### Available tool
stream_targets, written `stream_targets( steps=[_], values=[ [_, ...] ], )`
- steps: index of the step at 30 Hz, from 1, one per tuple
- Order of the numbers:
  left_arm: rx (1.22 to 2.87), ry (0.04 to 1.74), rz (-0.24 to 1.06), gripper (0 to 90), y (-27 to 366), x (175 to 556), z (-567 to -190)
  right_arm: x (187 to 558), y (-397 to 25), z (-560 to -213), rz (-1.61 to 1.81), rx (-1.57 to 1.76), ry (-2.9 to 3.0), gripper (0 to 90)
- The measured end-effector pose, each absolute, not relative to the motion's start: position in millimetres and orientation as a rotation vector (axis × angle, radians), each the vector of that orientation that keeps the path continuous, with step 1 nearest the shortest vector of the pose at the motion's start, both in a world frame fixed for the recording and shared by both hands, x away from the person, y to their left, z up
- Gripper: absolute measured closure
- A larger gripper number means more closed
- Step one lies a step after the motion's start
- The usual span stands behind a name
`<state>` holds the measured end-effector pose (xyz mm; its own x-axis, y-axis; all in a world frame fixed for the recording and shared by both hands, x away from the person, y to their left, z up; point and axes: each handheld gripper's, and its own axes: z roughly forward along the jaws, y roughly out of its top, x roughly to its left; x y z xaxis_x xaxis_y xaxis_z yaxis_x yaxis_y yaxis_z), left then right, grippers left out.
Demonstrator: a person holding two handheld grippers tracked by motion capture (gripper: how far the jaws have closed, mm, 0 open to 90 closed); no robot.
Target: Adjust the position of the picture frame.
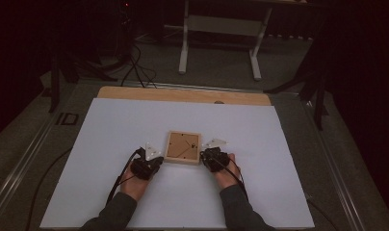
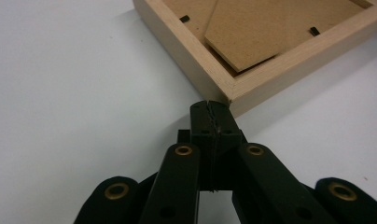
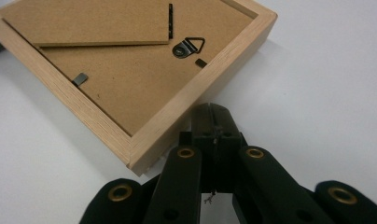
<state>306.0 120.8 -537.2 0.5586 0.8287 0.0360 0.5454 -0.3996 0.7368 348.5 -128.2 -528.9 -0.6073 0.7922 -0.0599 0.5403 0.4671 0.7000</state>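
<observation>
Lying face-down near the middle of a white table [image 1: 135, 125]: a square wooden picture frame [image 1: 183, 147], brown backing board [image 3: 121, 88] up, with a triangular metal hanger [image 3: 189, 46] and small black retaining tabs. Flanking it, just beside the two near corners: the left gripper [image 1: 150, 161], jaws pressed fully together and holding nothing, tips right at a frame corner in the left gripper view; and the right gripper [image 1: 208, 157], jaws likewise closed and empty, tips sitting just beside the frame's outer edge. Beyond the table, dark flooring and a pale stand [image 1: 221, 33].
</observation>
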Motion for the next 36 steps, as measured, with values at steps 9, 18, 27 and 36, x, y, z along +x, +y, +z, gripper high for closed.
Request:
stream_targets(
  steps=[9, 18, 27, 36],
  values=[
    [2.113, 1.093, 0.540, 89.5, 119, 299, -537, 346, -127, -531, 0.911, 1.122, 2.351, 90.0],
    [2.115, 1.092, 0.547, 89.5, 118, 298, -537, 336, -127, -532, 0.914, 1.142, 2.350, 90.0],
    [2.110, 1.102, 0.556, 89.5, 119, 294, -537, 331, -127, -531, 0.907, 1.128, 2.362, 90.0],
    [2.107, 1.111, 0.558, 89.5, 121, 292, -537, 328, -125, -531, 0.906, 1.109, 2.375, 90.0]
  ],
)
